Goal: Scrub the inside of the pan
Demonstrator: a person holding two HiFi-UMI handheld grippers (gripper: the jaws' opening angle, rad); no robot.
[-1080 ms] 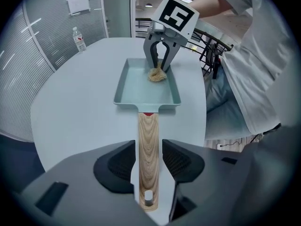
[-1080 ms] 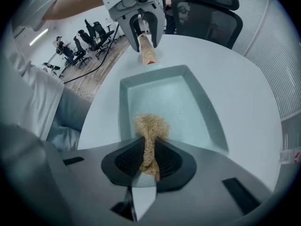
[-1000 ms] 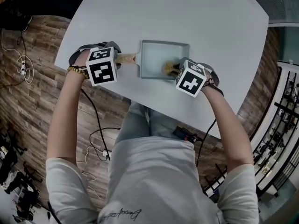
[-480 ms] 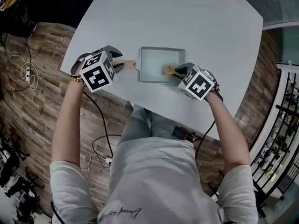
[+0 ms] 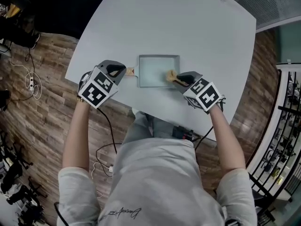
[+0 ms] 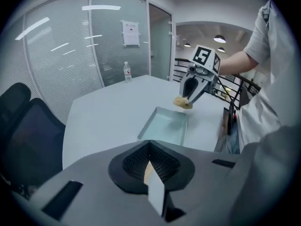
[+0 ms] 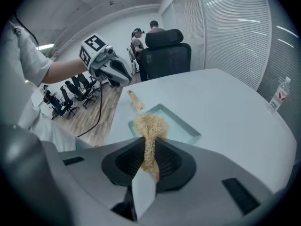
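The person wears white T-shirt (image 5: 155, 182), blue jeans (image 5: 141, 128) (left gripper (image 5: 123, 71), right gripper (image 5: 178, 78): grey).

one table (image 5: 197, 27), one pan (image 5: 157, 72), one scrubber (image 5: 171, 75), one bottle (image 7: 280, 95), one left gripper (image 5: 123, 71), one right gripper (image 5: 178, 79).

place: office | evidence: glass partitions (image 6: 56, 60) with blinds, swivel chairs (image 7: 165, 55), white meeting table (image 5: 188, 27)
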